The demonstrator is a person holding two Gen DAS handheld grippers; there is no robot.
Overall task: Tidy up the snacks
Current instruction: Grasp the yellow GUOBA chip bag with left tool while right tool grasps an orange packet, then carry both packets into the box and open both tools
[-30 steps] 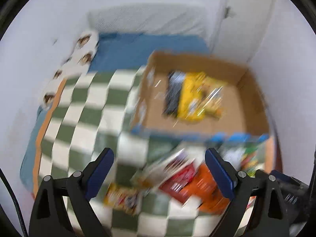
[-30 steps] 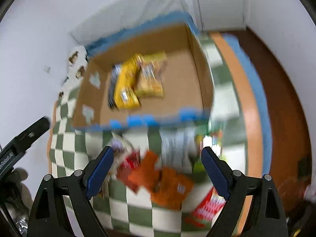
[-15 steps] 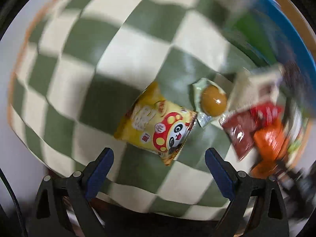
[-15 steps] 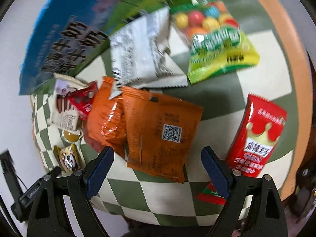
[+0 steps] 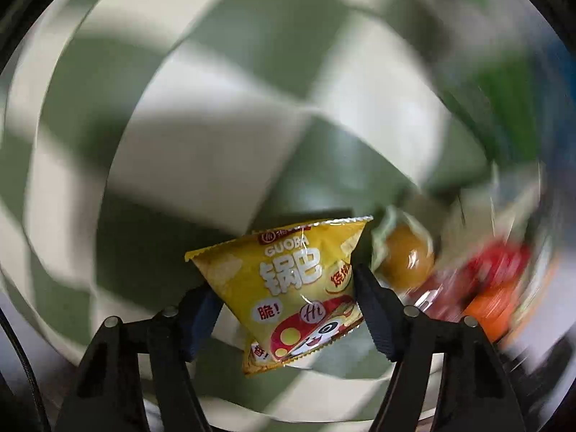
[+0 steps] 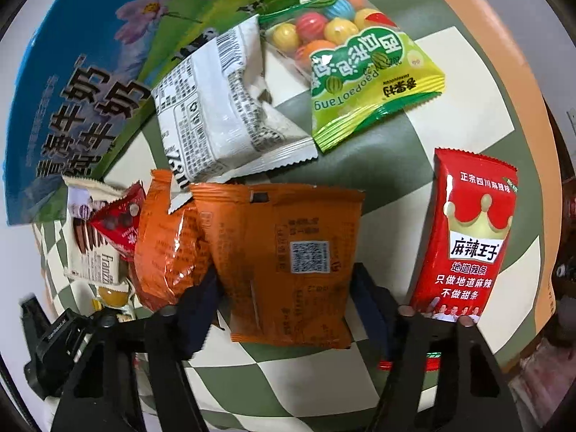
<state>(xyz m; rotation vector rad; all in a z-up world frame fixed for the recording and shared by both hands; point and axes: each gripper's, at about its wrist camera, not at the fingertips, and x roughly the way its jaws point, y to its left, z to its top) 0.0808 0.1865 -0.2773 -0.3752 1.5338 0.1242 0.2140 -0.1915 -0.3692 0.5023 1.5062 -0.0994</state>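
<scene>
Green-and-white checked cloth, blurred around left tool clenched on yellow packet. Right tool spread astride orange packet, red packet near cloth's edge, partly cut off.

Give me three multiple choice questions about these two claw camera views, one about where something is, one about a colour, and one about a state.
1. Where is the red crown packet relative to the flat orange packet?
A. To its right
B. To its left
C. Under it

2. What colour is the packet between the left claw fingers?
A. Blue
B. Yellow
C. White

3. How does the right claw stand?
A. Shut on nothing
B. Out of view
C. Fingers either side of the flat orange packet

Answers:
1 A, it lies by the right-hand finger.
2 B, the yellow Guoba packet sits there.
3 C, both fingers flank its lower edges.
</scene>
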